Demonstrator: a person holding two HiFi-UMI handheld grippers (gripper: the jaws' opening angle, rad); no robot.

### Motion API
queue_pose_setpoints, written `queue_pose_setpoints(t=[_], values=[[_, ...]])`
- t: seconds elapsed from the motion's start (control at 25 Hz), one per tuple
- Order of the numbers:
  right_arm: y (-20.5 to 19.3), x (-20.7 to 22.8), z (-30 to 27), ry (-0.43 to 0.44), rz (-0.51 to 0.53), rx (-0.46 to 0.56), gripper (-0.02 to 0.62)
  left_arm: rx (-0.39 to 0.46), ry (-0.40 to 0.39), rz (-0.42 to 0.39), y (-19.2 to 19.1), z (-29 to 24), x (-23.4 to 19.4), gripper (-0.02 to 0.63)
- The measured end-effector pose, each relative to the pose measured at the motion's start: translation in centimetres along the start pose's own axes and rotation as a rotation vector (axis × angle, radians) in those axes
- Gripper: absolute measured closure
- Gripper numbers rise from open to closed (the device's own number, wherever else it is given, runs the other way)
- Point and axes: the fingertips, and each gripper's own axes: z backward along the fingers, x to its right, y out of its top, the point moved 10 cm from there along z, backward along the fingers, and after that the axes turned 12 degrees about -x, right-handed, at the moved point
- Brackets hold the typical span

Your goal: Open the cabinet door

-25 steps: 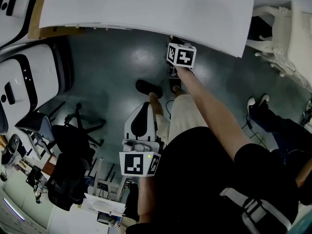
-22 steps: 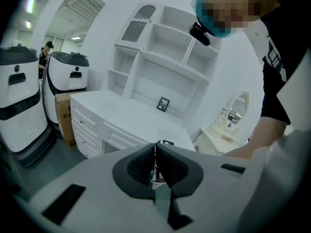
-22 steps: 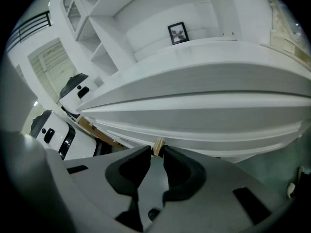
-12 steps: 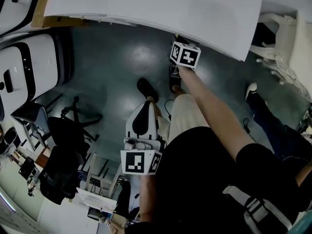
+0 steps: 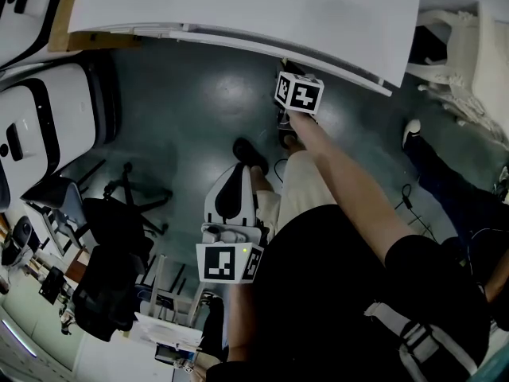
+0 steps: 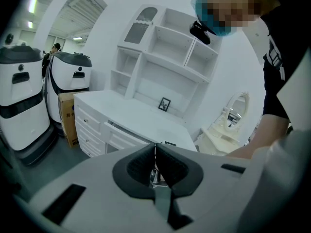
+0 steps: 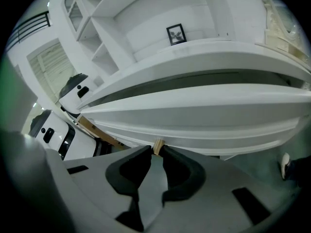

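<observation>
Dark floor (image 5: 191, 94) lies beneath the white vanity's tabletop (image 5: 238, 6). Under its edge, the right hand-held gripper (image 7: 156, 149) pinches the small wooden knob (image 7: 157, 145) on the cabinet door (image 7: 204, 106). The left hand-held gripper (image 6: 155, 148) hangs low, jaws pressed together on nothing.

Your right gripper (image 5: 286, 70) is out at arm's length, marker cube facing up. Its nose sits right at the edge of the white cabinet door (image 5: 238, 41), which shows as a narrow strip poking out under the white desk top (image 5: 238, 6). Your left gripper (image 5: 233, 173) is held back by your thigh, well apart from the right one. A black shoe (image 5: 249, 153) rests on the grey floor (image 5: 183, 110) between the two grippers. Left of the left gripper are a black office chair (image 5: 119, 229) and white robots (image 5: 40, 134). Far right of the right gripper are a white ornate stand (image 5: 469, 62) and another person's shoe (image 5: 411, 130).
</observation>
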Motion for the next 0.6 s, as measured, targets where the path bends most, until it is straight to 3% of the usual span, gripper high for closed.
queue_pose_setpoints(t=[0.6], values=[[-6.0, -1.8, 1.0, -0.012, -0.007, -0.005, 0.502, -0.02, -0.047, -0.049, -1.4, 3.1, -3.0, 0.581]])
